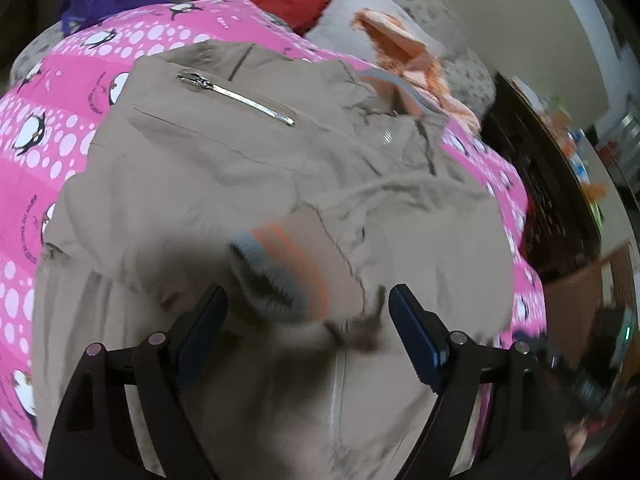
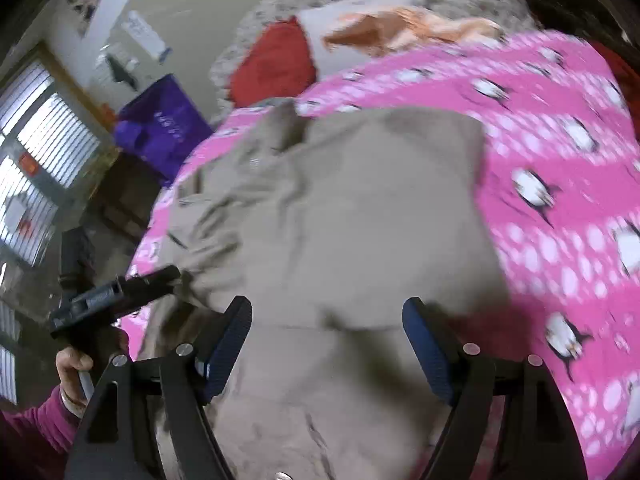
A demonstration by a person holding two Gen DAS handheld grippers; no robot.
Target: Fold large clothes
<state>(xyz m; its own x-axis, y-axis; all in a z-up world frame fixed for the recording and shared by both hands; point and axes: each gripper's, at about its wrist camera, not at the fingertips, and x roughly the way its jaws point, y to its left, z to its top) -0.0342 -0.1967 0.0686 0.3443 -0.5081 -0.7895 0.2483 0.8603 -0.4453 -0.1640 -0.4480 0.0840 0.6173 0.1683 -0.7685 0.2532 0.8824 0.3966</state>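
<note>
Jacket (image 1: 248,184) position: the beige garment lies spread over the pink penguin blanket (image 1: 36,152) on the bed, filling the centre of both views. In the left wrist view its zipped pocket (image 1: 236,98) sits in the upper left of the frame, and a striped knit cuff (image 1: 288,264) of one sleeve lies across the body at centre.

Left gripper (image 1: 306,312): jaws apart, holding nothing, with the cuff just ahead of the fingertips. Right gripper (image 2: 326,328): jaws apart, holding nothing, poised over plain jacket fabric at lower centre of its frame. The left gripper also shows at the lower left of the right wrist view, near the garment edge.

Risks, as judged from this state:

- Closing on the cuff alone may drag only the sleeve, leaving the body unmoved and the fold skewed.
- Closing on flat cloth may catch a single layer, or the blanket beneath, so that both lift together.
- Loose creases near the collar at upper right of the left view may be trapped inside a fold, giving a lumpy result.
- Motion blur in both frames suggests fast travel; contact at speed could bunch the fabric.
</note>
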